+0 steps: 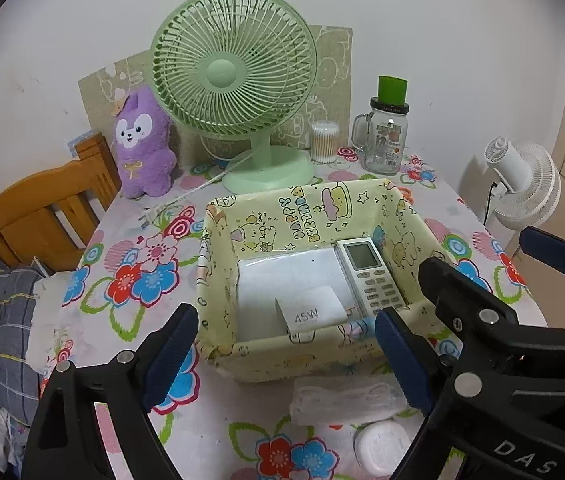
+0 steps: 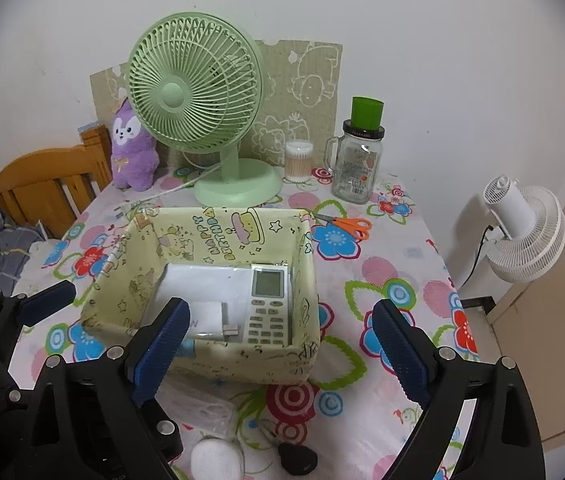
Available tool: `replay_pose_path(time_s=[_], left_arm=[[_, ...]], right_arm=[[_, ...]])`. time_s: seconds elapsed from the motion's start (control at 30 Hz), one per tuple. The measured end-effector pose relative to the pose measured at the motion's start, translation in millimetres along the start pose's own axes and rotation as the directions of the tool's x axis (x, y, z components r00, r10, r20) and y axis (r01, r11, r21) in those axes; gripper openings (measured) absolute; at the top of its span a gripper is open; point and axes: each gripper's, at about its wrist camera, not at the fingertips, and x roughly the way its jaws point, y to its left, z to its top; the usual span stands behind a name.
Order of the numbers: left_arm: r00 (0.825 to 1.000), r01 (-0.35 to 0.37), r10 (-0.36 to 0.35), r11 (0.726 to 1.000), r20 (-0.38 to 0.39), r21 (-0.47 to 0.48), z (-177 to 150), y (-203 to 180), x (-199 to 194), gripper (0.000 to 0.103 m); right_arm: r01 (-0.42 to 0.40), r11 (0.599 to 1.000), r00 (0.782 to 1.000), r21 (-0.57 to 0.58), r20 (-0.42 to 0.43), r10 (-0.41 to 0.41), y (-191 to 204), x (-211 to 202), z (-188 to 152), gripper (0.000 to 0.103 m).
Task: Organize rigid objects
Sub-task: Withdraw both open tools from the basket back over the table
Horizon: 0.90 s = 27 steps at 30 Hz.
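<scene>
Remote [image 2: 267,305] & charger [image 1: 314,312] seen placed in basket [image 1: 218,264]; both tongs [image 1: 286,356] [image 2: 280,354] spread, empty; scissors [image 2: 344,225] likely picked next.

The storage basket [image 1: 218,248] is matt printed cloth; the desk [image 2: 394,280] carries a smooth, floral plastic-looking cover. At 12 o'clock the fan [image 1: 234,68] is matt green plastic, the jar [image 1: 386,140] at 1 o'clock clear glossy glass. The chair [image 1: 42,208] at 9 o'clock is varnished wood.
</scene>
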Motion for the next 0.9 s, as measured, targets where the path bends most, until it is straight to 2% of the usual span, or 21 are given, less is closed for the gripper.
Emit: replay_pose_path(time_s=[0.9], left_arm=[[0.999,-0.005,0.005,1.000,0.046,-0.014,-29.5,-4.9,-53.4,0.092]], right_arm=[[-0.040,0.999,0.998,0.012,0.049,0.039,1.7,-55.7,-27.7,0.098]])
